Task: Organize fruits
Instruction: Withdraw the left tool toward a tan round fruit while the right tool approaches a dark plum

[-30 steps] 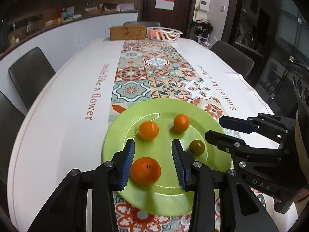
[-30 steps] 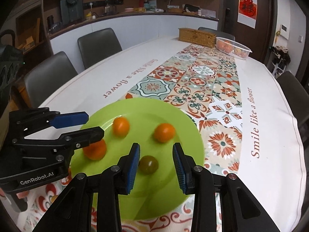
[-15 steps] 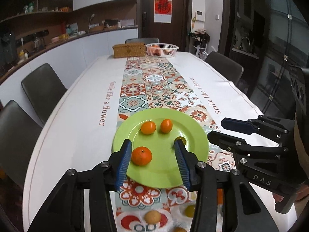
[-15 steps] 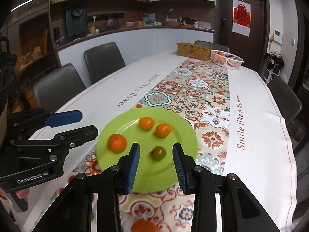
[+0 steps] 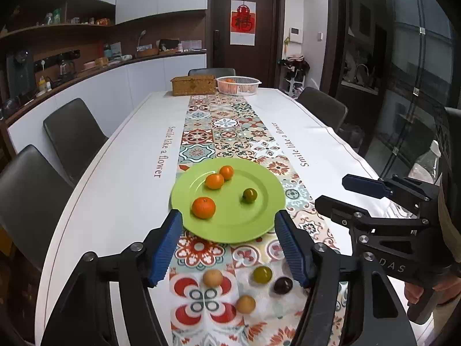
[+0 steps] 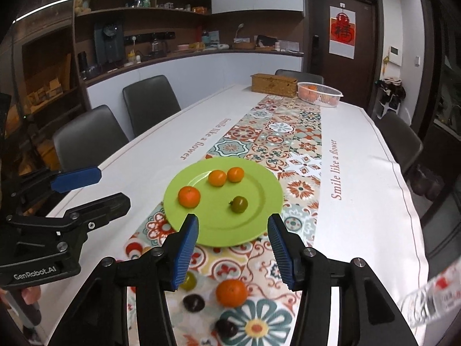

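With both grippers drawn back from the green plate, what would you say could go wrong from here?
1. The fruits on the green plate are round and loose; the green tomato could roll if the plate gets nudged.
2. More loose fruit lies on the runner below the opening, empty jaws of the left gripper, such as a dark plum; a careless descent could knock it away.
3. The right gripper works close beside the left, so they could collide.

left gripper (image 5: pixel 229 245) opening, empty | green plate (image 5: pixel 268 216): four fruits | table (image 5: pixel 121 190)
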Available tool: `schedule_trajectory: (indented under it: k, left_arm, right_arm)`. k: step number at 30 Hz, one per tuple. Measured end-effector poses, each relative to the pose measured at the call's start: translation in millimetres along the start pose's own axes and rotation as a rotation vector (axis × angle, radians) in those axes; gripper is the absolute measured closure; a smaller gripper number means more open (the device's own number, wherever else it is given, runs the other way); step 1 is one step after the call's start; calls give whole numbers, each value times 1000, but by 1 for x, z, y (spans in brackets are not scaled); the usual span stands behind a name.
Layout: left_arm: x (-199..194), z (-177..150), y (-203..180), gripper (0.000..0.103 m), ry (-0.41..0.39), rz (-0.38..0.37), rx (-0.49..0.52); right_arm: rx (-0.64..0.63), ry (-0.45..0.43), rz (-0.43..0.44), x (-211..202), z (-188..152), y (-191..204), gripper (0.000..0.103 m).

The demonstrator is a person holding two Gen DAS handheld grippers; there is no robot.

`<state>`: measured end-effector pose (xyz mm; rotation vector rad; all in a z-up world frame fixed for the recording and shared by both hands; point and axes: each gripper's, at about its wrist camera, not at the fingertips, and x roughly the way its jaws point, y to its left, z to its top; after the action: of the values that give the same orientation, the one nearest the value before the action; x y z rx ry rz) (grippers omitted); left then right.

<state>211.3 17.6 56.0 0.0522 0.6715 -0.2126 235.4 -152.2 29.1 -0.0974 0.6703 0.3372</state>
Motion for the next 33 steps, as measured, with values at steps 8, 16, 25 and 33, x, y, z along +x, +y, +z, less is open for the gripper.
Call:
schedule_trajectory:
  k: [8, 16, 25, 33]
  left_arm:
    - [-20, -27, -4, 31, 11, -11, -19]
    - [-21, -52, -3, 31, 41, -21, -30]
    - [-7, -80, -2, 31, 103, -26, -31]
    - [16, -101, -1, 31, 171, -31, -35]
  right_arm:
    - [20, 16, -10, -21, -22, 9, 48]
    - [54, 68, -7, -22, -48, 14, 47]
    - [106, 144, -11, -10, -78, 12, 48]
    - [126, 223, -12, 6, -102, 11, 47]
